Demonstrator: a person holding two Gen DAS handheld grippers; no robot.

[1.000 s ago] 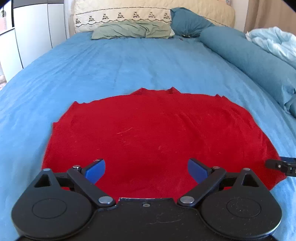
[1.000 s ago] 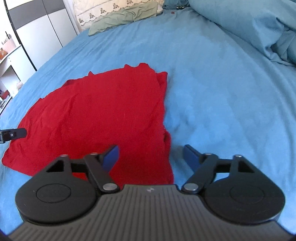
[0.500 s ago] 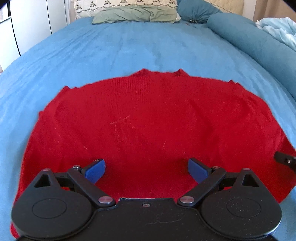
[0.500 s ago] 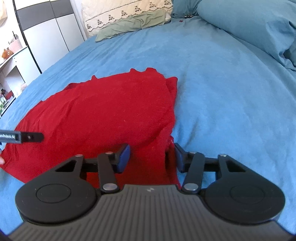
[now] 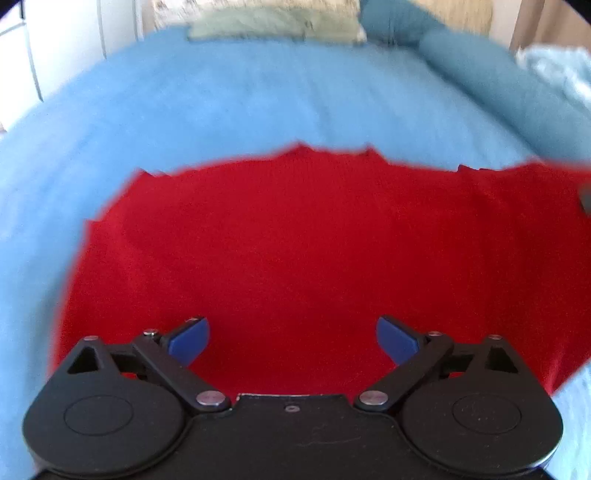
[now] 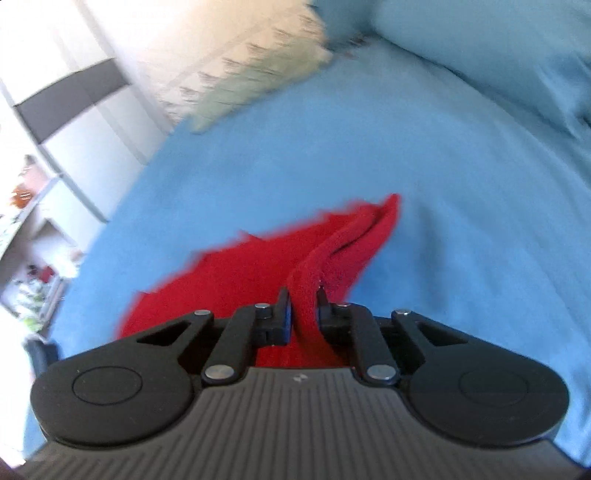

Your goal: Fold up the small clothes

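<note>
A red knit garment (image 5: 295, 240) lies spread flat on the blue bedspread (image 5: 258, 92). My left gripper (image 5: 291, 338) is open, low over the garment's near edge, with nothing between its blue pads. In the right wrist view my right gripper (image 6: 303, 314) is shut on the right edge of the red garment (image 6: 258, 273), which rises in a fold between the fingers and is lifted off the bedspread (image 6: 443, 184). That view is blurred and tilted.
Pillows (image 5: 273, 22) lie at the head of the bed. A blue bolster (image 5: 517, 96) and bunched duvet (image 6: 498, 55) run along the right side. White cupboards (image 6: 74, 122) stand to the left.
My right gripper closed on the garment's right edge and lifted it, tilting the view. My left gripper moved forward and lower over the garment, still open.
</note>
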